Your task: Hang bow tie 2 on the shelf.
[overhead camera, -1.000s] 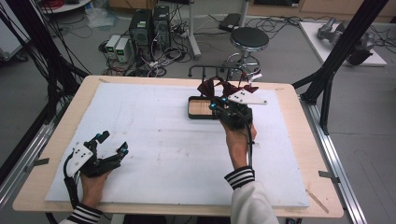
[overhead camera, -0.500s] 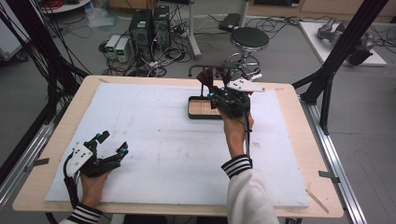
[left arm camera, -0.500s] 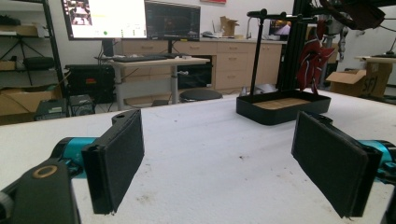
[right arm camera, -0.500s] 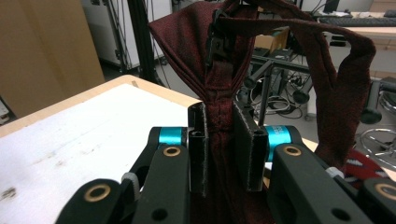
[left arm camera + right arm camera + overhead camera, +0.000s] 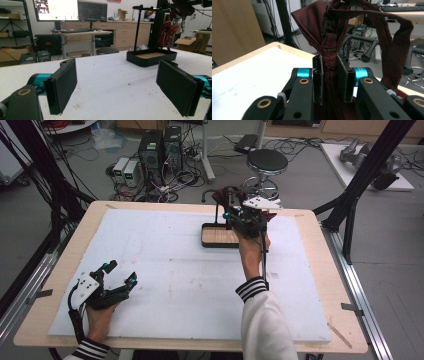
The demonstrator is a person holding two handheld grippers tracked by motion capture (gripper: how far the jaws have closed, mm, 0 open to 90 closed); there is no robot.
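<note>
Right gripper: clamped on gathered dark red cloth, above black tray near table's far edge. Left gripper: jaws wide, empty, bare white tabletop ahead.

A dark red bow tie, a black tray with a wooden floor, a white table mat.

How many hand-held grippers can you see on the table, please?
2: the left hand-held gripper sits open near the table's front-left corner; the right hand-held gripper is shut on the red bow tie by the stand.
</note>
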